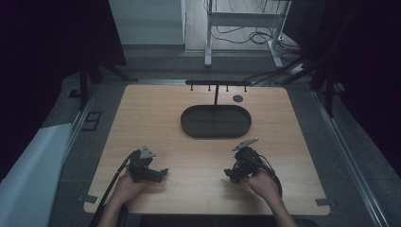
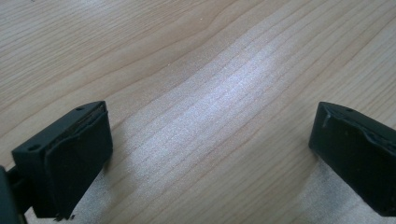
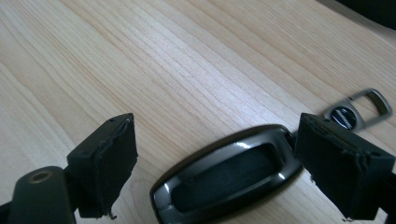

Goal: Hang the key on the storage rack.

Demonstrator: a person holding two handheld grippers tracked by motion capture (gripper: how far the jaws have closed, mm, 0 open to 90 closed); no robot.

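Note:
A dark, glossy key fob [image 3: 229, 175] with a recessed middle lies flat on the wooden table [image 1: 198, 156]. A small metal loop [image 3: 359, 109] sticks out at its far end. My right gripper [image 3: 215, 128] is low over the table with its jaws open on either side of the fob. The right jaw is at the fob's end and the left jaw stands apart from it. In the high view the right gripper [image 1: 230, 174] is at the front right of the table. My left gripper [image 1: 162, 173] rests at the front left, open [image 2: 210, 119] over bare wood.
A black oval tray [image 1: 215, 126] sits in the middle of the table. Behind it stands a low black rack [image 1: 217, 83] with small hooks, and a small dark disc [image 1: 238, 98] lies beside it. The table edge runs close in front of both hands.

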